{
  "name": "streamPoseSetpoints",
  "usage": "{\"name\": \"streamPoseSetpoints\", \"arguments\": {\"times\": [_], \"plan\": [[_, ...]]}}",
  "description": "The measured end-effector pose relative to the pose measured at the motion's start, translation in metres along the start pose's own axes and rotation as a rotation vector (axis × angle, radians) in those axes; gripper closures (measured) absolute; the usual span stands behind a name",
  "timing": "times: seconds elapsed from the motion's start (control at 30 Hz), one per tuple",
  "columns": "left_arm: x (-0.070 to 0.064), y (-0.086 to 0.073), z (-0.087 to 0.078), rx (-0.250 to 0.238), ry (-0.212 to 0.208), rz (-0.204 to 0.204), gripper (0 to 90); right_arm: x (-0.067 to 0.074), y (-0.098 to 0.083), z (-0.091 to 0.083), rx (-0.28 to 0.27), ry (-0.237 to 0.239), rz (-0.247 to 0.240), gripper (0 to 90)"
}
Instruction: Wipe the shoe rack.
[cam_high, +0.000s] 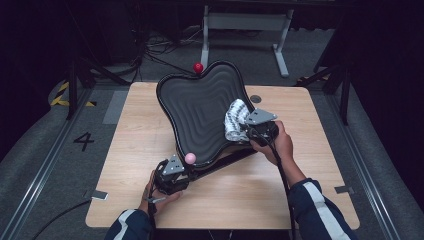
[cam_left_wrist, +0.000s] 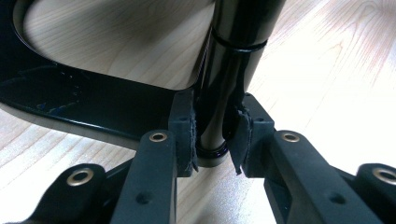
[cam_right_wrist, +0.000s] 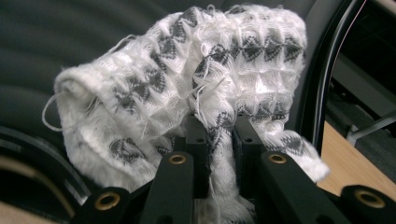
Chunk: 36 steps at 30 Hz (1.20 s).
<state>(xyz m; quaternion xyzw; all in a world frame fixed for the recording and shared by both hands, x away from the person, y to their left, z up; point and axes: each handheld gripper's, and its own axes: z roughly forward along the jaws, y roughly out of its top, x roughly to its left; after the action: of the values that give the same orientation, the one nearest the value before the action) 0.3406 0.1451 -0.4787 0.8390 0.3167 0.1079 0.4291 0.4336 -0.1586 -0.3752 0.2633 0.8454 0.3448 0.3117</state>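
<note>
A black heart-shaped tray (cam_high: 195, 107) with a rippled surface stands tilted on a black frame over the wooden table (cam_high: 140, 145). My right gripper (cam_high: 244, 128) is shut on a white cloth with grey diamonds (cam_high: 235, 119) that lies against the tray's right side. In the right gripper view the cloth (cam_right_wrist: 187, 74) bunches up between the jaws of that gripper (cam_right_wrist: 219, 135), in front of the tray rim (cam_right_wrist: 322, 70). My left gripper (cam_high: 187, 172) sits at the tray's near corner, below a pink ball (cam_high: 190, 158). In the left gripper view this gripper (cam_left_wrist: 212, 140) is shut on a glossy black rod (cam_left_wrist: 229, 70).
A red ball (cam_high: 198, 67) tops the tray's far edge. The frame's flat black foot (cam_left_wrist: 70, 98) rests on the table beside the rod. A white desk frame (cam_high: 245, 25) and cables lie on the floor beyond the table. A round grommet (cam_high: 255, 98) sits near the table's far edge.
</note>
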Motion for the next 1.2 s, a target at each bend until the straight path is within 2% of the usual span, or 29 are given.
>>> {"name": "streamPoseSetpoints", "arguments": {"times": [0.13, 0.17, 0.33, 0.37, 0.47, 0.57, 0.73, 0.83, 0.9, 0.97, 1.07, 1.13, 1.2], "plan": [[0.000, 0.000, 0.000, 0.003, 0.002, 0.001, 71.6, 0.001, -0.005, -0.004, 0.007, 0.023, 0.003, 81.2], [0.001, 0.000, 0.000, 0.003, 0.001, 0.001, 71.6, 0.004, -0.007, -0.006, 0.016, 0.031, -0.016, 81.5], [0.001, 0.000, -0.001, 0.004, 0.003, 0.004, 71.5, 0.010, -0.013, -0.011, 0.022, 0.051, -0.036, 81.8], [0.001, 0.000, 0.000, -0.004, 0.002, -0.007, 71.5, 0.010, -0.013, -0.011, 0.022, 0.051, -0.036, 81.8], [0.002, 0.000, -0.001, 0.004, 0.012, 0.003, 71.4, 0.011, -0.015, -0.013, 0.018, 0.055, -0.031, 82.0], [0.003, -0.001, -0.002, -0.004, 0.008, -0.009, 71.4, 0.013, -0.017, -0.015, 0.012, 0.059, -0.034, 82.2], [0.005, -0.001, -0.003, -0.002, 0.019, -0.013, 71.3, 0.014, -0.020, -0.024, 0.020, 0.100, -0.036, 82.2], [0.005, -0.001, -0.002, -0.006, 0.017, -0.011, 71.4, 0.013, -0.020, -0.026, 0.024, 0.109, -0.029, 81.8], [0.004, -0.001, -0.002, -0.005, 0.012, -0.023, 71.4, 0.010, -0.018, -0.024, 0.017, 0.095, -0.017, 81.5], [0.004, -0.001, -0.002, -0.005, 0.014, -0.010, 71.4, 0.007, -0.016, -0.021, 0.006, 0.069, -0.002, 81.5], [0.005, -0.001, -0.002, -0.003, 0.011, -0.015, 71.4, 0.002, -0.009, -0.016, -0.021, -0.015, 0.019, 81.2], [0.005, -0.001, -0.002, 0.000, 0.003, -0.023, 71.3, -0.003, -0.004, -0.011, -0.033, -0.043, 0.039, 80.9], [0.005, 0.000, -0.002, 0.002, 0.003, -0.025, 71.3, -0.005, 0.001, -0.006, -0.039, -0.052, 0.037, 80.9]]}}
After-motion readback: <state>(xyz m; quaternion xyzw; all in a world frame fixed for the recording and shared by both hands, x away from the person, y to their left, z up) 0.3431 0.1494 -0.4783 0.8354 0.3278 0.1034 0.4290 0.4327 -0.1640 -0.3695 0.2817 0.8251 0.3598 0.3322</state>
